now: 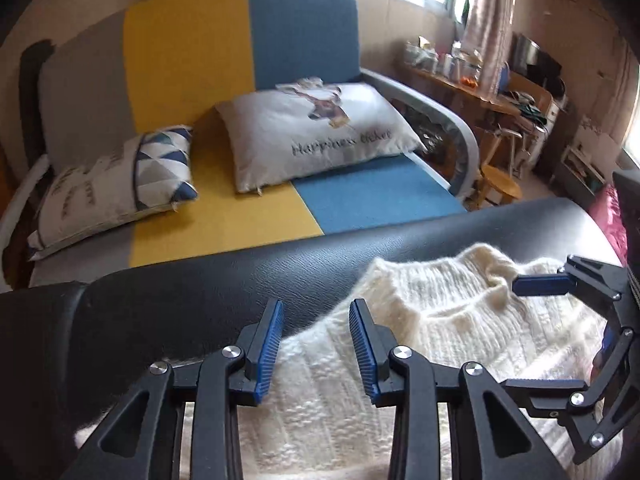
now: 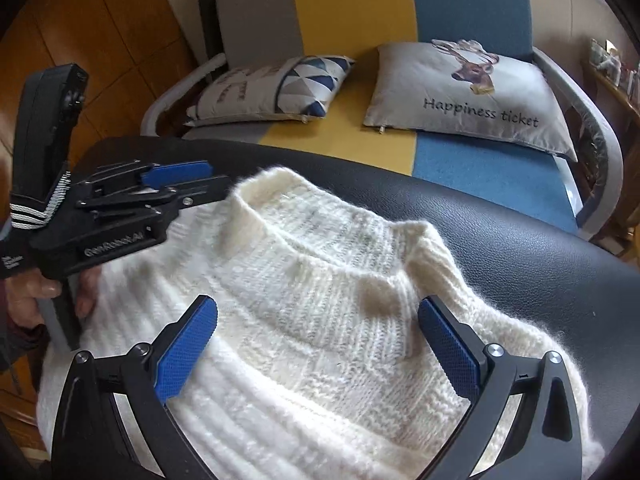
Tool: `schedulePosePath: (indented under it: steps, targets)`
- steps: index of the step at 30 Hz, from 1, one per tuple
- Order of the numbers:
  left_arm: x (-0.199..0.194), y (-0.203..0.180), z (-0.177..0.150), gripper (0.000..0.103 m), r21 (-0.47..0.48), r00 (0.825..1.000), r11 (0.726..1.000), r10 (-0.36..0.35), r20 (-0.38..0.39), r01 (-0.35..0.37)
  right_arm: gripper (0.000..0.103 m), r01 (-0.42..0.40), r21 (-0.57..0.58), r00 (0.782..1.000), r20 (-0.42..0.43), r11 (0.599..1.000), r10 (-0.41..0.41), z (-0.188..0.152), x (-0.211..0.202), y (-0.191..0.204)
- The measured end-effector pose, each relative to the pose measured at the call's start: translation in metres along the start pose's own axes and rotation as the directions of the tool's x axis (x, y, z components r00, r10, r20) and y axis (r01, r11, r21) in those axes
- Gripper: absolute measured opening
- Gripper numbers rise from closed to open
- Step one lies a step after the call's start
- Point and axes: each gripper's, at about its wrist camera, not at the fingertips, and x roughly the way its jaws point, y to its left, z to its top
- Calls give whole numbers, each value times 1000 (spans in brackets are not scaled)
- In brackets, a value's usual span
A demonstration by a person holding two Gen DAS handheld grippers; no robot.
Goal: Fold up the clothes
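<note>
A cream white knitted sweater lies flat on a black leather surface, its ribbed collar pointing toward the sofa. My right gripper hovers just above the chest below the collar, wide open with nothing between its blue pads. Over the sweater's left shoulder area my left gripper is open and empty too, the sweater spreading beneath and to its right. The right gripper appears at the right edge of the left wrist view. The left gripper shows side-on in the right wrist view, held by a hand.
Beyond the black surface stands a grey, yellow and blue sofa with a triangle-pattern cushion and a deer-print cushion. A cluttered wooden desk and a round stool stand at the right. Pink fabric lies at the far right.
</note>
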Motion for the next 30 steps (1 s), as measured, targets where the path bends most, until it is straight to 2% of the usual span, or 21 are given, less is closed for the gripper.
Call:
schedulePosePath:
  steps: [5, 15, 19, 21, 24, 27, 28, 30]
  targets:
    - [8, -3, -3, 36, 5, 1000, 1000, 3, -26, -3, 102, 32, -9, 998, -46, 999, -32, -2, 11, -4]
    - [7, 7, -3, 36, -58, 999, 998, 30, -31, -32, 102, 90, -33, 995, -28, 995, -91, -9, 15, -2]
    - [-17, 14, -8, 36, -76, 998, 995, 60, 20, -58, 102, 123, -18, 992, -30, 992, -123, -7, 7, 1]
    - [-38, 23, -16, 36, -85, 995, 993, 84, 57, -79, 102, 137, -18, 991, 0, 990, -137, -10, -11, 4]
    - [-44, 42, -28, 36, -117, 992, 987, 119, 35, -114, 102, 123, 27, 992, 27, 992, -123, -23, -40, -3]
    - [-36, 66, -43, 36, -165, 986, 972, 166, -27, -168, 102, 157, 87, 988, -15, 984, -157, -48, -51, -23]
    - [-35, 72, -46, 37, -177, 987, 971, 158, -21, -159, 102, 191, 109, 981, -39, 975, -188, -57, -51, -33]
    - [-34, 77, -51, 37, -188, 988, 970, 152, -9, -151, 102, 185, 159, 983, -28, 970, -183, -70, -54, -51]
